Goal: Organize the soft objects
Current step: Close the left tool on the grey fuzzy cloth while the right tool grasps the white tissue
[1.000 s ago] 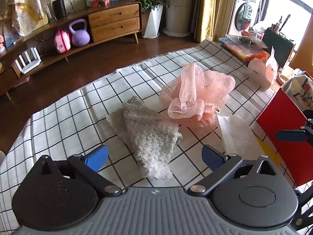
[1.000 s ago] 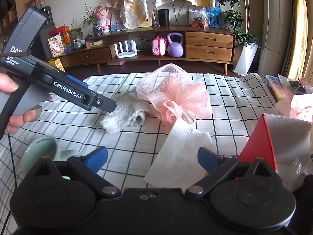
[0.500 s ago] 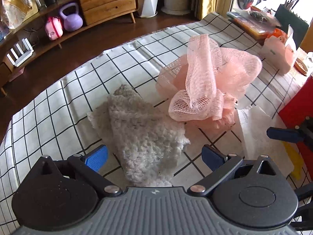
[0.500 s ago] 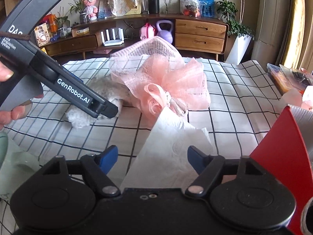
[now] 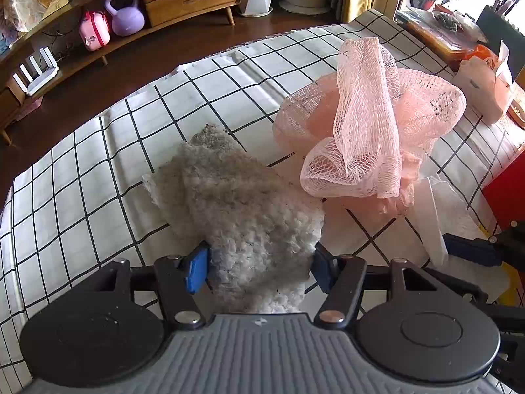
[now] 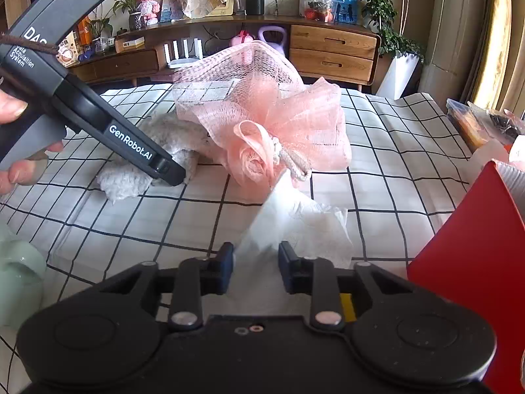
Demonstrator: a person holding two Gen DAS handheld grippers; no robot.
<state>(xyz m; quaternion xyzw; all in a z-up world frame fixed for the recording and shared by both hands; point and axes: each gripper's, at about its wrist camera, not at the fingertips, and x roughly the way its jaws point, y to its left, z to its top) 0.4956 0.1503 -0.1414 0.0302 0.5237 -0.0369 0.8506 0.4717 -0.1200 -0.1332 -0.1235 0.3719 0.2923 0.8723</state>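
Note:
A fluffy grey cloth (image 5: 236,216) lies on the checked tablecloth (image 5: 98,170). My left gripper (image 5: 259,269) points down at the cloth's near end. Its jaws are closing, and both blue pads (image 5: 197,269) touch the cloth's sides. A pink mesh bath pouf (image 5: 367,131) sits just right of the cloth and touches it. In the right wrist view a white tissue (image 6: 295,226) is bunched into a ridge between the closing jaws of my right gripper (image 6: 257,267). The pouf (image 6: 272,121) stands behind the tissue. The left gripper (image 6: 167,170), held by a hand, rests on the grey cloth (image 6: 131,180).
A red box (image 6: 469,262) stands at the right, close beside the tissue. A pale green cup (image 6: 19,275) sits at the near left. Bags and trays (image 5: 482,88) crowd the table's far right edge. Beyond the table are a dark floor and a wooden sideboard (image 6: 331,52).
Both grippers came down toward the table and their jaws narrowed. The left now brackets and touches the grey cloth. The right has pinched the tissue, which has bunched upward.

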